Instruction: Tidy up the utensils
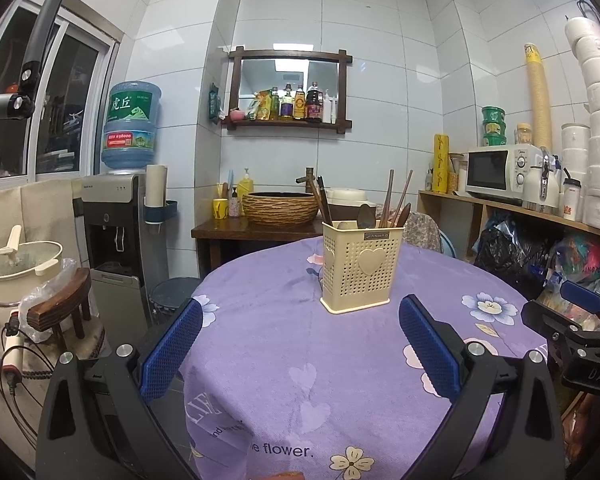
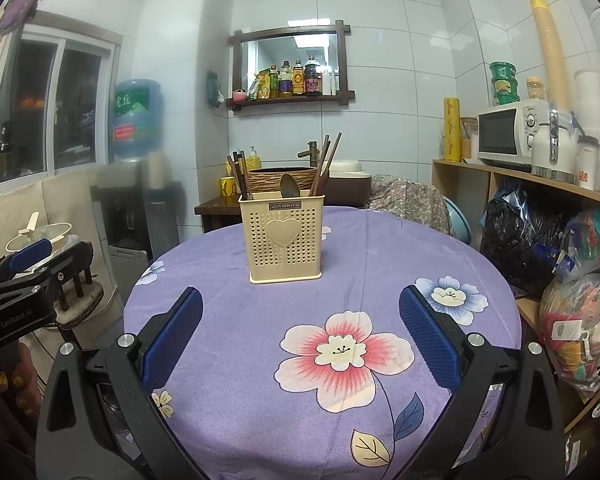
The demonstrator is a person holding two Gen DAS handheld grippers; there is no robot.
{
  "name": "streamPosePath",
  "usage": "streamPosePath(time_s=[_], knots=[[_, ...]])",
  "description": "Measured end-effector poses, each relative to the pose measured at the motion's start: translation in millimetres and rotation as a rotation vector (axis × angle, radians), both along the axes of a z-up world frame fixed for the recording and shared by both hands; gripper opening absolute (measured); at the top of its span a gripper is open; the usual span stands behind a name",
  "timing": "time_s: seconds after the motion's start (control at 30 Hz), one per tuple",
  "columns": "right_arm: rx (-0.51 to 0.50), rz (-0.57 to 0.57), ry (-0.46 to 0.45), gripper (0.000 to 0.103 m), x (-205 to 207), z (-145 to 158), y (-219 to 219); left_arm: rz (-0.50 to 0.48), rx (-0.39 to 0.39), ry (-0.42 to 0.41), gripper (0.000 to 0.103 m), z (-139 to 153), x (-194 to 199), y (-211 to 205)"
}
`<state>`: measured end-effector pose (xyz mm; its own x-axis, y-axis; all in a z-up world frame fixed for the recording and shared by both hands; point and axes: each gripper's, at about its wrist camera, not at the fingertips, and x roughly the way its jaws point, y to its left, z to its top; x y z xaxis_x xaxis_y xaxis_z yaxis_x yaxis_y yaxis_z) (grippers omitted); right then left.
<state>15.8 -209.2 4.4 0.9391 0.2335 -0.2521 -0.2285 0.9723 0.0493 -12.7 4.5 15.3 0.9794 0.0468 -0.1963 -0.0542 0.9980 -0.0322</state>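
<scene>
A cream holder [image 2: 286,236] stands in the middle of the right wrist picture, on the round worktop [image 2: 380,264] with its purple flower cloth. Chopsticks [image 2: 328,160] and a spoon [image 2: 290,188] stick up out of it. I see nothing loose lying on the cloth, so the sorting looks done, or close to it.

The left gripper [image 1: 300,344] is wide open and holds nothing. The right gripper [image 2: 300,336] is wide open and empty too. Both sit low in their pictures, well apart from the holder.

If a stick needs moving, I think it is best to come down from above, pinch one stick near its top, and lift it straight up so the light holder does not tip
</scene>
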Motion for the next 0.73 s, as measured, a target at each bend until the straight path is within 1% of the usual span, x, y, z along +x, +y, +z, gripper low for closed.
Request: streamPosePath(time_s=[0.37, 0.6, 0.73], knots=[[0.010, -0.002, 0.013, 0.097, 2.4, -3.2, 1.5, -0.008, -0.013, 0.014, 0.098, -3.2, 2.3, 0.0], [0.009, 0.000, 0.019, 0.097, 2.5, -4.8, 2.3, -0.001, -0.027, 0.032, 0.098, -2.7, 4.6, 2.0], [0.016, -0.002, 0.019, 0.097, 2.4, -5.0, 1.4, 0.013, -0.020, 0.028, 0.098, -1.4, 4.5, 2.0]])
